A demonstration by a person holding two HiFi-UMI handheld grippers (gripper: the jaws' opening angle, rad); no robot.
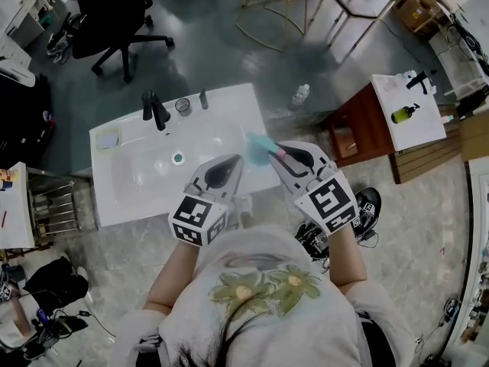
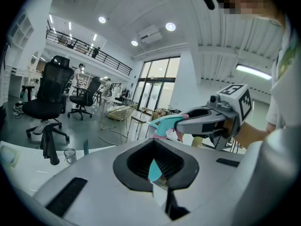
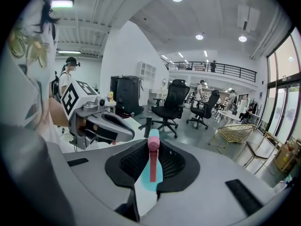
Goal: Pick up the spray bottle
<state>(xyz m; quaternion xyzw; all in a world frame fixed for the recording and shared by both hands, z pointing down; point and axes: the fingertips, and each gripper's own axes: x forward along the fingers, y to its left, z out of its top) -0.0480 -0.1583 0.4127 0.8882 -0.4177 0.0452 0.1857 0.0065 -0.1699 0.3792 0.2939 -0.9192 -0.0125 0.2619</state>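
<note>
Hanging over the right front part of the white rectangular ceramic washbasin (image 1: 114,197), the teal plastic spray bottle (image 1: 258,150) with its pink trigger (image 3: 153,161) is clamped at its head end by the right gripper (image 1: 284,154), whose jaws are partly closed on it. The left gripper (image 1: 235,160) is just beside the bottle with its jaws drawn close. A teal sliver shows in their gap, and whether they touch anything I cannot tell. The likely trouble is the hold itself: a grasp so near the head probably leaves the body free to swing, so a quick tilt could let it pivot, slip and drop into the basin. Jaws pressing on the trigger might also set off a spray. With the grippers this close, the left one could knock the bottle loose, and a forward reach risks the black tap (image 1: 157,112). No brand or label can be read on the bottle. The cubes (image 1: 331,201) carry only black-and-white square markers, and the print on the yellow-green pump bottle (image 1: 405,114) on the side table (image 1: 393,86) is too small.
</note>
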